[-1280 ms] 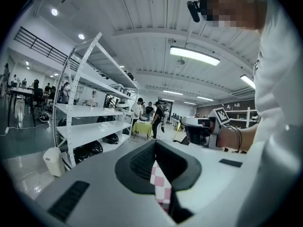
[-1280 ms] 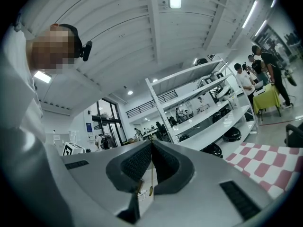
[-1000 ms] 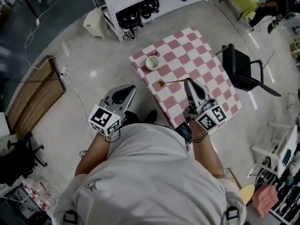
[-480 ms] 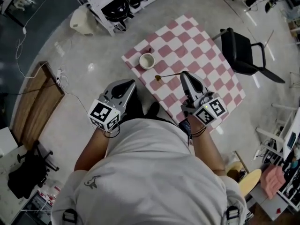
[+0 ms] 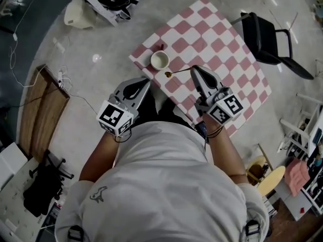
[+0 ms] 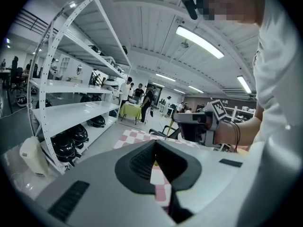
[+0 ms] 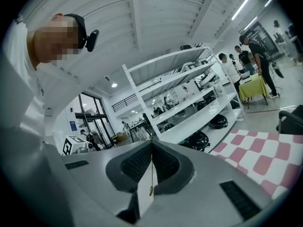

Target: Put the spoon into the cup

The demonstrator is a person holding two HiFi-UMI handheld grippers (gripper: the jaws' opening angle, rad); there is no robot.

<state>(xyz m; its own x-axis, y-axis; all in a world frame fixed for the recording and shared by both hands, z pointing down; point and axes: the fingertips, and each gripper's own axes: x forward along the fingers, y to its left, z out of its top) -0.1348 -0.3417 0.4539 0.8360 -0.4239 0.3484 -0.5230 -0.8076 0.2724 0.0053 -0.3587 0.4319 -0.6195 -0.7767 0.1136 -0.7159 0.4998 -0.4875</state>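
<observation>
Right gripper [image 5: 194, 69] hides the spoon [image 5: 177, 72] handle's end.

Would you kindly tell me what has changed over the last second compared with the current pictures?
The right gripper, shut on the spoon, has carried it toward the cup; the spoon's bowl is now nearer the rim, still outside it. Nothing was grasped or released. The cup stays at the corner of the checked table; the left gripper stays shut and empty, beside the table.
</observation>
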